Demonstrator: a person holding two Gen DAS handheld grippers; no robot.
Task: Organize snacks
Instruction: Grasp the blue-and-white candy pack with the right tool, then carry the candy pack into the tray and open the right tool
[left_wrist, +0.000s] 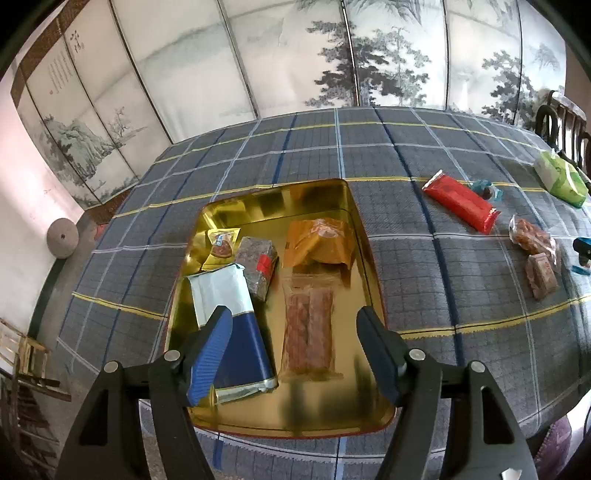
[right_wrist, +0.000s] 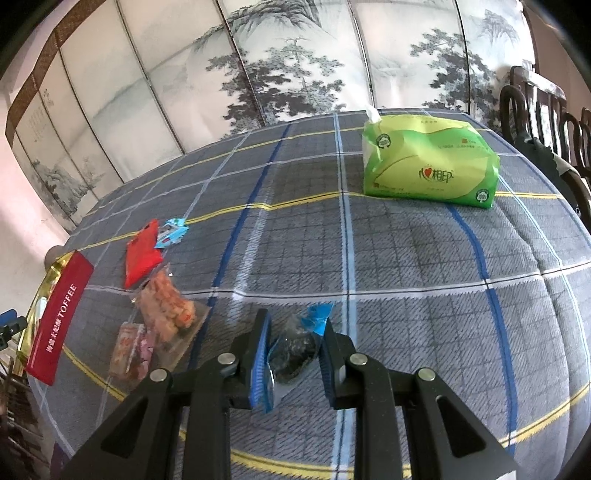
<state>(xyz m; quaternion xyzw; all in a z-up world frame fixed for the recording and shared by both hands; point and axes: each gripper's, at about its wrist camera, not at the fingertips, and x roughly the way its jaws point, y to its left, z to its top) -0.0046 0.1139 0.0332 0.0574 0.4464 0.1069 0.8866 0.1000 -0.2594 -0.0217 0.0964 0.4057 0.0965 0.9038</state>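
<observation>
Left gripper (left_wrist: 295, 343) jaws spread wide, holding nothing, above the gold tin (left_wrist: 365, 236), clear snack bar (left_wrist: 308, 332) lying inside just beyond, right gripper (right_wrist: 295, 345) jaws clamped on a dark wrapped candy (right_wrist: 295, 352), red packet (left_wrist: 460, 203) farther off on the plaid tabletop (left_wrist: 424, 273).

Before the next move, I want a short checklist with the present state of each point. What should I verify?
1. Left gripper jaws open, nothing between them: ok.
2. Blue and white packet lies inside the gold tin: ok.
3. Right gripper shut on the dark snack with blue wrapper: ok.
4. Free floor in the tin for another snack: ok, bare near its front.
5. Snacks still on the tablecloth, such as the red packet: not ok.
6. Grip firm enough to lift: cannot tell.
</observation>
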